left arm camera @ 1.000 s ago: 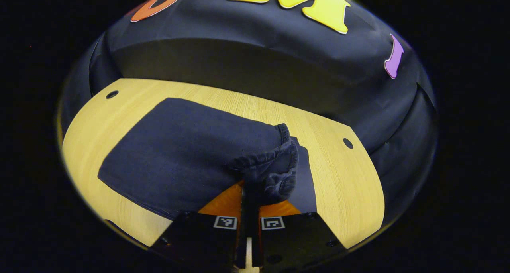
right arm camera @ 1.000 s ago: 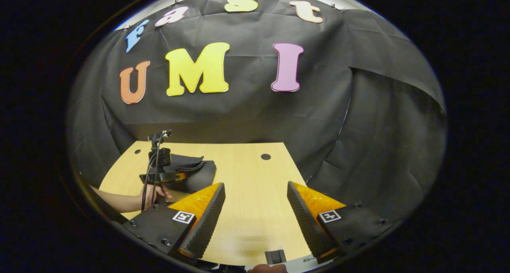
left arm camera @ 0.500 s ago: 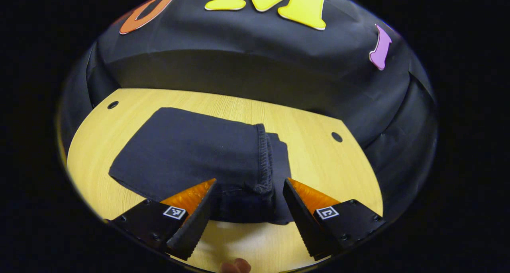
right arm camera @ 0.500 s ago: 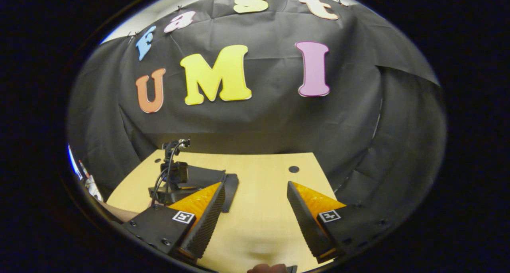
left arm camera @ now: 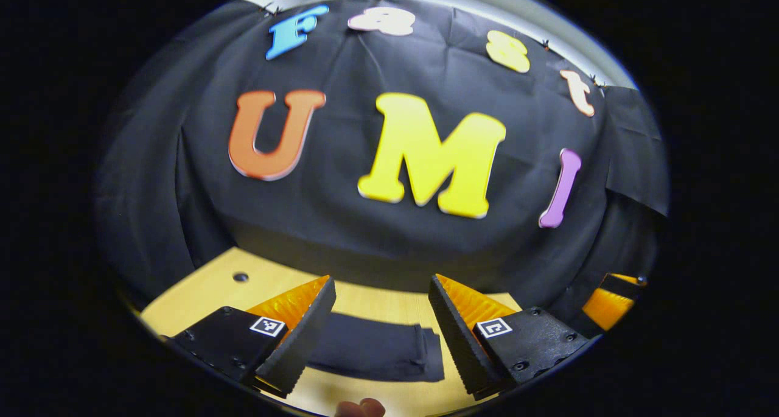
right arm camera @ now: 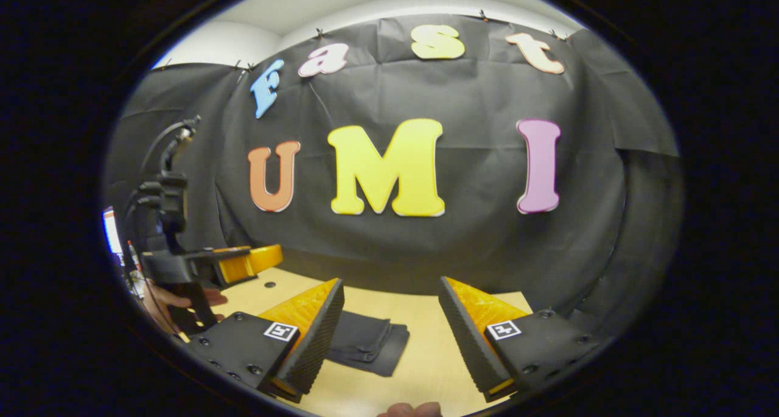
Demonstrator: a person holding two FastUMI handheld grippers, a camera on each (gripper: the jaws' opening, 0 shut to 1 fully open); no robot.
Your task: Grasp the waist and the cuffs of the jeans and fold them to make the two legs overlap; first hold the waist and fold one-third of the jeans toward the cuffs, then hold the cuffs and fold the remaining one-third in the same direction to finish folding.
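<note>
Left gripper view. Item: left gripper [left arm camera: 380, 319], jaws spread wide, nothing between them, held above the tabletop [left arm camera: 201, 292] and pitched toward the booth wall rather than down at the work. Item: jeans [left arm camera: 371, 355], a dark flat bundle lying on the tabletop between the two fingers as seen from here, at about 6 o'clock, with a stepped edge at its right end. Item: part of the right gripper [left arm camera: 608, 298] at about 4 o'clock, near the edge. Item: a fingertip at the bottom rim.

Right gripper view. Item: right gripper [right arm camera: 391, 329], jaws likewise wide apart and empty, raised and level with the wall. Item: jeans [right arm camera: 368, 343], a compact layered stack on the tabletop [right arm camera: 420, 368], low at about 6 o'clock. Item: left gripper [right arm camera: 240, 262] at 9 o'clock, held by a hand [right arm camera: 170, 298], apart from the jeans.

Step in hand, as judged: folding looks finished, though the low angle hides how squarely the layers sit. To close well, keep both tools clear of the stack; any touch-up should press flat, not pinch or drag.
</note>
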